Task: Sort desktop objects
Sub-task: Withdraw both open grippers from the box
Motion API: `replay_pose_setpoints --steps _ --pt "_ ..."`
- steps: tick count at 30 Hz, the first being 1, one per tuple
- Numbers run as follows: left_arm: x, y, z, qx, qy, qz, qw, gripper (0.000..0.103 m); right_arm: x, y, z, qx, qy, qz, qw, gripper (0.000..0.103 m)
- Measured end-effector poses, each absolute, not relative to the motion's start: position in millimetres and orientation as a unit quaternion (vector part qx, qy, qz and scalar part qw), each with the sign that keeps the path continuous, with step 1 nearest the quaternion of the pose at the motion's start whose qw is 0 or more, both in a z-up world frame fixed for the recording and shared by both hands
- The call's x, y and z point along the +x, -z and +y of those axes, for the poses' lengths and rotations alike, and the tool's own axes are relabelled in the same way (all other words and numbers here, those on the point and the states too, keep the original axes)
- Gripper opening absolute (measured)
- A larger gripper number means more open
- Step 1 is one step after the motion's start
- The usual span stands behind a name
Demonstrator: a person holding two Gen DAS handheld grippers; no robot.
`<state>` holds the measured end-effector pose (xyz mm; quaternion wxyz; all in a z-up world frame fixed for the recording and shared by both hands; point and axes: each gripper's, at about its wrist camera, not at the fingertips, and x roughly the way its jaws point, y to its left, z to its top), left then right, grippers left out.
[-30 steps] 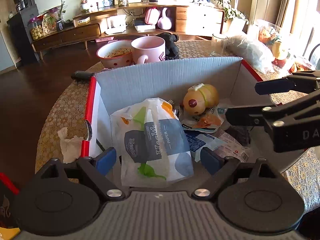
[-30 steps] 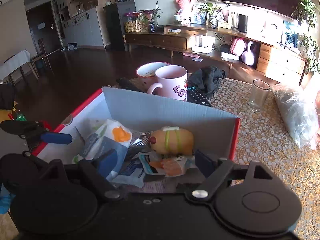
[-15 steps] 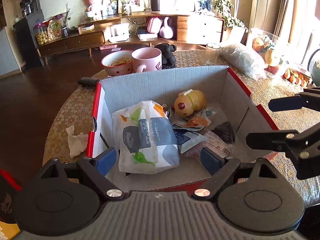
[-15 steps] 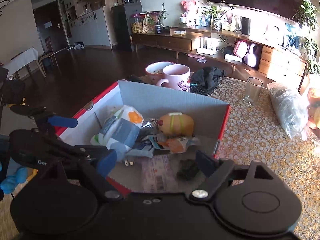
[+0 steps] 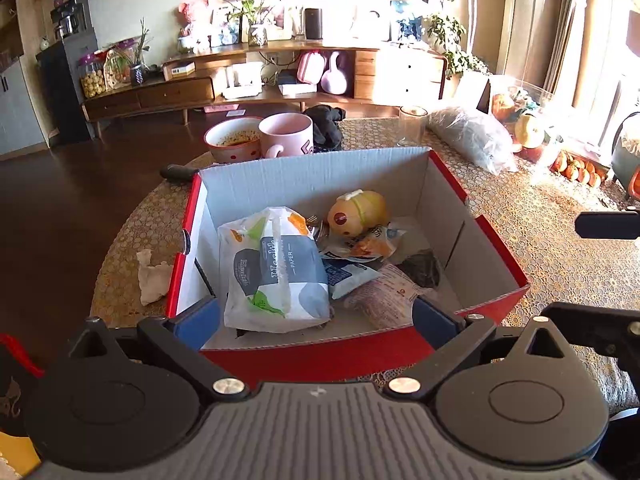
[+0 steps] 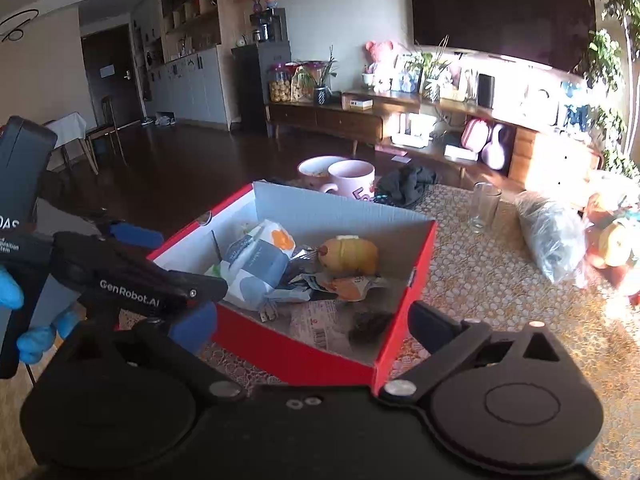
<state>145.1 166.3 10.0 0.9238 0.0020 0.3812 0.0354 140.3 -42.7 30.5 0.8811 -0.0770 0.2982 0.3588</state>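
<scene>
Both tongs, left and right, have just been opening and stand wide apart, empty, short of the red box on the bench. Inside it a tissue pack lies at nine o'clock, a yellow toy at one, and what may be a dark cloth at four.

Ahead of the claw, a box red outside, pale grey inside, holds a white tissue pack patterned grey, green and orange, and a yellow toy with a red spot. Beyond it stand a pink mug and a red-dotted bowl. The bench wears tan lace.
</scene>
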Motion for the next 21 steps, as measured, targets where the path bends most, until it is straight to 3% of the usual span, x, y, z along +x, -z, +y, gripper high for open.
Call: replay_pose_setpoints --steps 21 --pt "103 -20 125 0.007 -0.055 0.37 0.928 0.103 108 -26 -86 -0.047 -0.335 0.293 0.894 0.103"
